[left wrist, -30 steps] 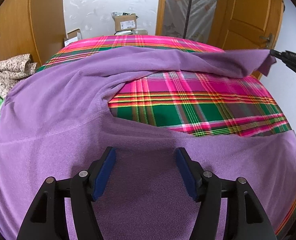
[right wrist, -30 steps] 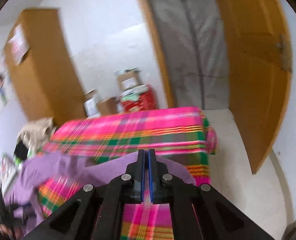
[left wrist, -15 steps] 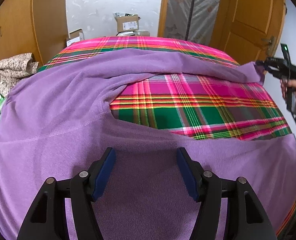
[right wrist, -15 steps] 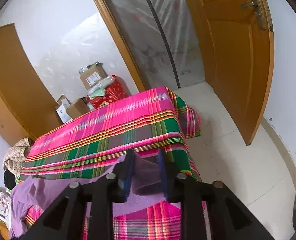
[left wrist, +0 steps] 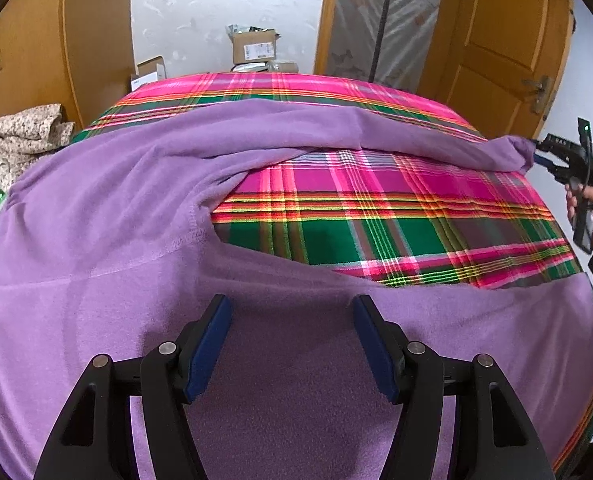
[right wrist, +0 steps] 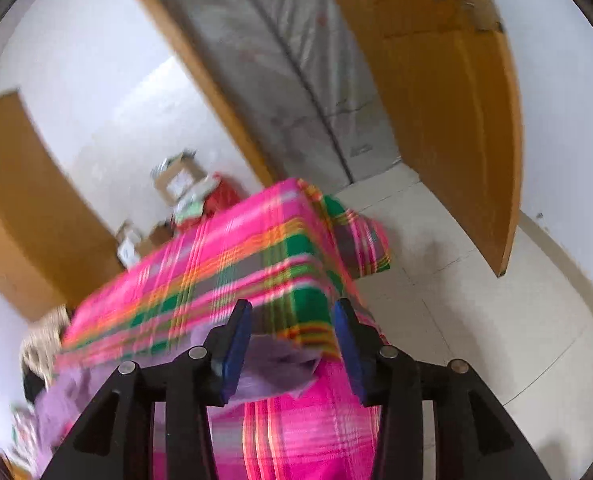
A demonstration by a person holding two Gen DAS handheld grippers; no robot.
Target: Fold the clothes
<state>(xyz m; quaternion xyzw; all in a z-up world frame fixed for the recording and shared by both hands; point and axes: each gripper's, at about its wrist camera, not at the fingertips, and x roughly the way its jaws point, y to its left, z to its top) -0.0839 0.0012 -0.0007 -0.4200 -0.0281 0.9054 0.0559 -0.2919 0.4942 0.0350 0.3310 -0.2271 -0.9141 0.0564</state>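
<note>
A purple fleece garment (left wrist: 108,216) lies spread over a table with a pink and green plaid cloth (left wrist: 376,216). One long sleeve (left wrist: 336,132) stretches across the far side to the right edge. My left gripper (left wrist: 292,340) is open and empty, just above the near part of the garment. My right gripper (right wrist: 292,336) is open, with the sleeve end (right wrist: 280,368) lying loose between and below its fingers on the table's corner. It also shows in the left wrist view (left wrist: 544,156), right at the sleeve tip.
Wooden wardrobe (left wrist: 24,52) at the left, a wooden door (left wrist: 508,40) at the right. Cardboard boxes (left wrist: 254,46) stand behind the table. A floral cloth pile (left wrist: 20,136) lies at the left. Tiled floor (right wrist: 476,300) lies beyond the table's right edge.
My right gripper has opened and let go of the sleeve end, which now rests at the table's right corner. The sleeve was pulled out straight to the right. My left gripper has not moved.
</note>
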